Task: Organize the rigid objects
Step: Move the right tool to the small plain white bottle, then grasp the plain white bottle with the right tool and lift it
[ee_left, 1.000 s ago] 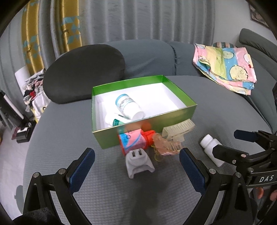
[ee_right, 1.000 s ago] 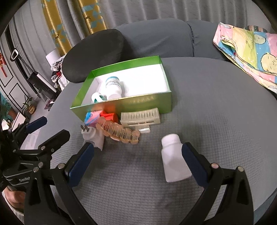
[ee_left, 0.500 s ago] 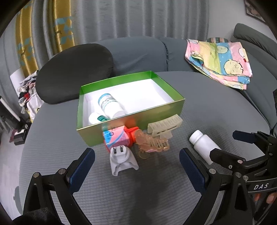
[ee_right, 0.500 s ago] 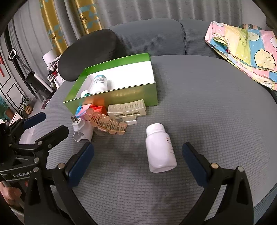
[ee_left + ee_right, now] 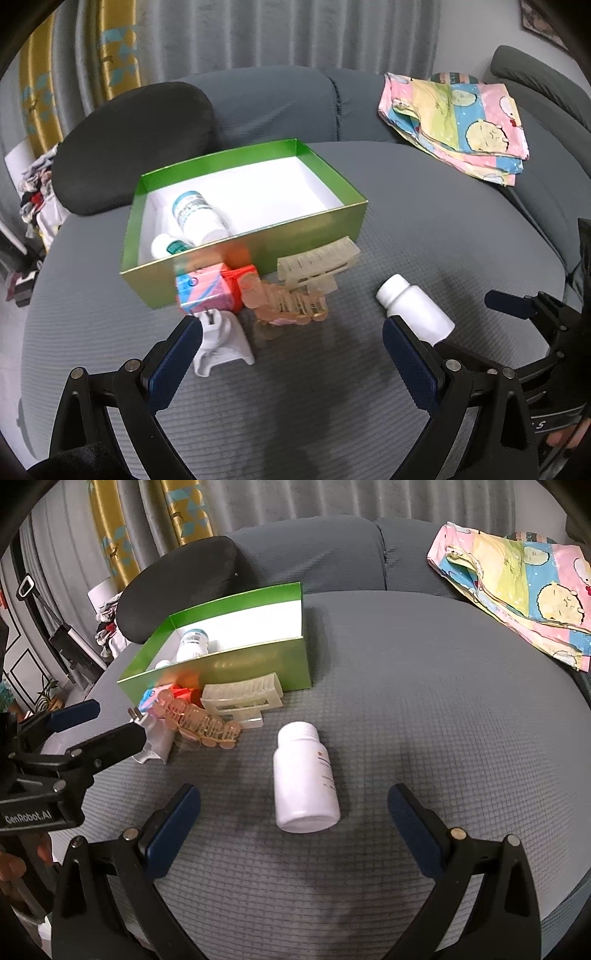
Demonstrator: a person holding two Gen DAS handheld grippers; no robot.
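White bottle [image 5: 306, 777]: plain plastic, lying on side, cap end away from right gripper [image 5: 293, 829], small red label mark on flank. Rests on grey sofa seat [image 5: 424, 709] just ahead of and between right jaws, untouched. Right jaws spread wide, empty. Left gripper [image 5: 291, 356] likewise wide open, empty. Since a second ago bottle sits more centred between right jaws; green box [image 5: 258, 661] farther off.

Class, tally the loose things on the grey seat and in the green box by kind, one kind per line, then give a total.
Bottles: 3 (white bottle on the seat, labelled bottle and small bottle in the green box)
Hair clips: 2 (cream clip, amber clip)
Plug adapter: 1
Small carton: 1
Total: 7
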